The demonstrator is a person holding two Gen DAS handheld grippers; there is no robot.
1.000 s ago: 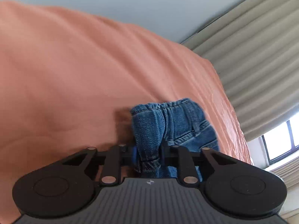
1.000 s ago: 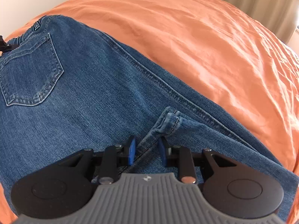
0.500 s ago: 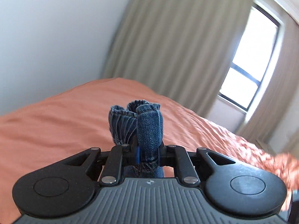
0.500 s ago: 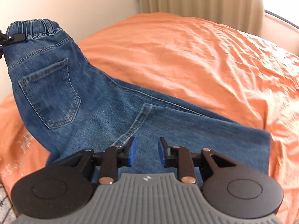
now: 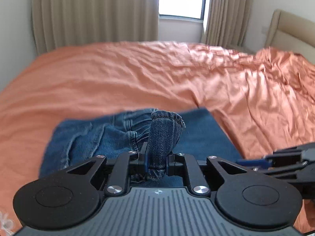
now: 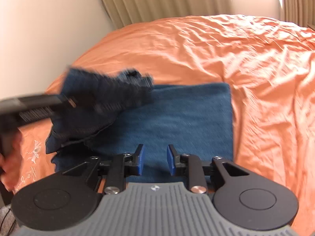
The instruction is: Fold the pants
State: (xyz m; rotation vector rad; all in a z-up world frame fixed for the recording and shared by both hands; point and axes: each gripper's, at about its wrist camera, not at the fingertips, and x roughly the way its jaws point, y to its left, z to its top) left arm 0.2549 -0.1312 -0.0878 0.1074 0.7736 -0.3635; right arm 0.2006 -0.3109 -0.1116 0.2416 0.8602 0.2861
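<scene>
My left gripper (image 5: 156,158) is clamped on a bunched fold of the pants (image 5: 198,135) at the waistband; the denim stands up between the jaws as a thick roll with the stitched hem on top. The rest of the pants lies on the orange bed cover (image 5: 137,74), and the held waistband hangs over the flat blue layer beneath it.

My right gripper (image 6: 154,162) has its blue pads (image 6: 140,162) a narrow gap apart with nothing pinched between them. Seen from that gripper, the flat part of the pants (image 6: 177,122) spreads just ahead of and under the fingertips, with its far straight edge against the bed cover (image 6: 216,45). The left gripper (image 6: 110,94) shows blurred on the left of that view, carrying the waistband end above the flat layer.
</scene>
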